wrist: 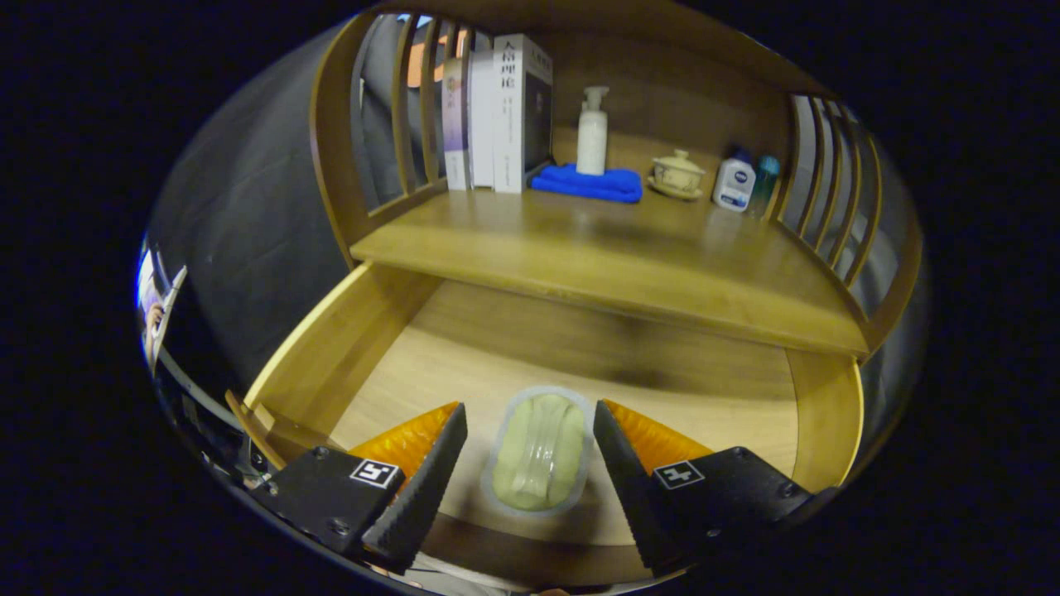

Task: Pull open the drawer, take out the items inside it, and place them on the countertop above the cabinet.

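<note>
The wooden drawer (339, 348) stands pulled open under the countertop (596, 257). On its floor lies a small clear plastic tub with pale green contents (540, 451), lengthwise between my fingers. My gripper (530, 463) hovers over it, open, with a gap between each fingertip and the tub's sides. The left fingertip (431, 472) and right fingertip (617, 463) flank it without touching.
On the countertop's back stand books (497, 112), a white pump bottle (592, 132) on a folded blue cloth (592, 184), a lidded ceramic cup (677, 174), and two small bottles (735, 182). Slatted wooden sides (836, 182) bound the shelf. The countertop's front half is bare wood.
</note>
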`<state>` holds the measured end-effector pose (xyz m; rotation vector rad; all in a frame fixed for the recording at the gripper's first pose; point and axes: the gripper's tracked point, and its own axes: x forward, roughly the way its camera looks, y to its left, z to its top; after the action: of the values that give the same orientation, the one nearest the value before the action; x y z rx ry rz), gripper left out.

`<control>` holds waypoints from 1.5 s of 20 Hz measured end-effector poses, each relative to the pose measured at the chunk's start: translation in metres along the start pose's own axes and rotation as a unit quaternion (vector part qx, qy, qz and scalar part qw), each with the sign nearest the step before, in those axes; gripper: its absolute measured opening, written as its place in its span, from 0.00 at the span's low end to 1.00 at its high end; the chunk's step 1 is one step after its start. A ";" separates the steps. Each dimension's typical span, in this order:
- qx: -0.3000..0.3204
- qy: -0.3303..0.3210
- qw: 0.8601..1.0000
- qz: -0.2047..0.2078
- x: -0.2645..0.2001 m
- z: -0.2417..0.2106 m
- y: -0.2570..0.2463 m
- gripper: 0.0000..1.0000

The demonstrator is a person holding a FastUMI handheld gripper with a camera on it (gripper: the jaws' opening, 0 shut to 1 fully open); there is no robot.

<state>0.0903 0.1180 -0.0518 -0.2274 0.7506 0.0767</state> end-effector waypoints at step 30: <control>-0.023 0.016 1.000 0.014 -0.003 0.002 -0.007 0.13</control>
<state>0.0909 0.1114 -0.0467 -0.2623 0.7844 0.1178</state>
